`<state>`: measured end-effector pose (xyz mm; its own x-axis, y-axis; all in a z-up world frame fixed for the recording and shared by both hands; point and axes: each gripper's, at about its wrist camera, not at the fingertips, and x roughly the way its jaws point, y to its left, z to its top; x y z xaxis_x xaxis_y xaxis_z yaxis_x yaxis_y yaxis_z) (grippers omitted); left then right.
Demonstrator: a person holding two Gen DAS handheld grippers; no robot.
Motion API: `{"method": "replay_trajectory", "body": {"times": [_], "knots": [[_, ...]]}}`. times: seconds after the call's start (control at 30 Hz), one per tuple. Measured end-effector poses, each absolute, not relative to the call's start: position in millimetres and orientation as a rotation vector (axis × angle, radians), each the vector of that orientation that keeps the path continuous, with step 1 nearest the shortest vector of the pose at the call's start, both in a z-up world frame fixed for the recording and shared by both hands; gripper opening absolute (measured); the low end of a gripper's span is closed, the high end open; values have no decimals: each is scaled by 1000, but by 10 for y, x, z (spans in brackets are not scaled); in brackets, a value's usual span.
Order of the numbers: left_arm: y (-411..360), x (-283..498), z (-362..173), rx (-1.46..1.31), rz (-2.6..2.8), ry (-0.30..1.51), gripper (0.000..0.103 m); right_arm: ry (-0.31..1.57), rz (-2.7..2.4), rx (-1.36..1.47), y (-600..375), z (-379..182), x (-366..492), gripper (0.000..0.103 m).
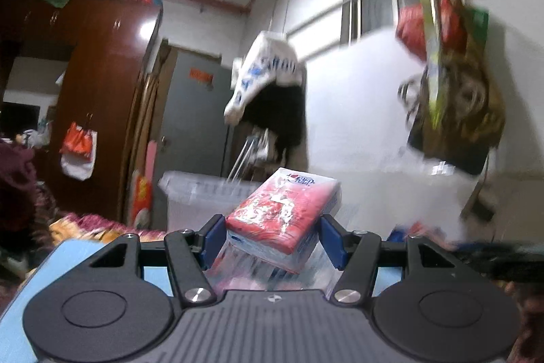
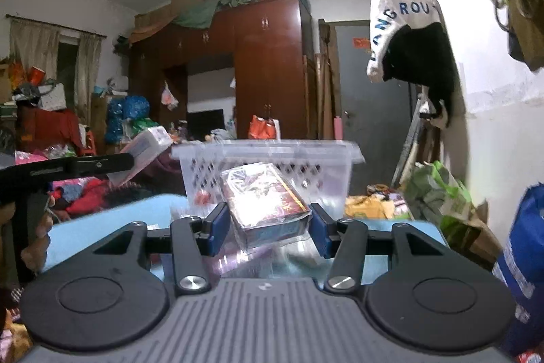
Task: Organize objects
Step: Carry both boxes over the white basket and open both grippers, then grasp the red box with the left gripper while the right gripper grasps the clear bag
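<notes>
Jaws gripping packs before basket [image 2: 268, 159]

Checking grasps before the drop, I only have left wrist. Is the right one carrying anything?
Observer: Yes. The right gripper has its jaws shut on a dark cellophane-wrapped box.
Operator: Where's the basket relative to it?
Observer: The clear plastic basket stands just beyond that box, on the blue surface.
Operator: Does it see my gripper?
Observer: Yes, the left gripper shows at the left edge of the right wrist view, side on, holding the red tissue pack level with the basket rim.
</notes>
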<state>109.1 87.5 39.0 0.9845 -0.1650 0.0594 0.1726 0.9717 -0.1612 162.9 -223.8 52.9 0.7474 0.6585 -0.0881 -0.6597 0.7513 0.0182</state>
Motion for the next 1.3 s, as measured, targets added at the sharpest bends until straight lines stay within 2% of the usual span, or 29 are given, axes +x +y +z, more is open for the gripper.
{"method": "replay_trajectory", "body": {"times": [0.1, 0.27, 0.47, 0.5, 0.57, 0.73, 0.77, 0.8, 0.9, 0.93, 0.97, 1.03, 1.3], "knots": [[824, 1204, 662, -155, -137, -67, 64, 79, 740, -17, -2101, 809, 1800, 54], [734, 1831, 1151, -146, -82, 26, 64, 91, 661, -92, -1633, 1261, 2331, 54], [713, 2552, 1200, -160, -18, 211, 66, 237, 576, -214, -1153, 1276, 2957, 56], [744, 2574, 1164, -171, -14, 219, 72, 244, 566, -212, -1141, 1273, 2967, 62], [792, 2537, 1113, -199, 15, 221, 80, 230, 557, -175, -1224, 1265, 2867, 103], [844, 1956, 1003, -213, -42, 171, 83, 151, 626, -107, -1756, 1163, 2356, 103], [845, 1831, 946, -214, -47, 171, 90, 163, 634, -103, -1857, 1085, 2301, 103], [831, 1756, 891, -214, -42, 190, 92, 186, 630, -106, -1917, 1032, 2331, 103], [770, 1635, 635, -168, -36, 296, 92, 346, 606, -156, -1995, 770, 2515, 103], [753, 1634, 557, -155, -33, 339, 92, 394, 608, -161, -1998, 681, 2586, 98], [740, 1653, 493, -146, -37, 375, 92, 430, 610, -163, -1983, 623, 2646, 87], [717, 1664, 374, -121, -46, 431, 92, 494, 627, -152, -1937, 557, 2782, 80], [721, 1689, 235, -117, -68, 507, 92, 596, 710, -182, -1727, 418, 2962, 77]]}}
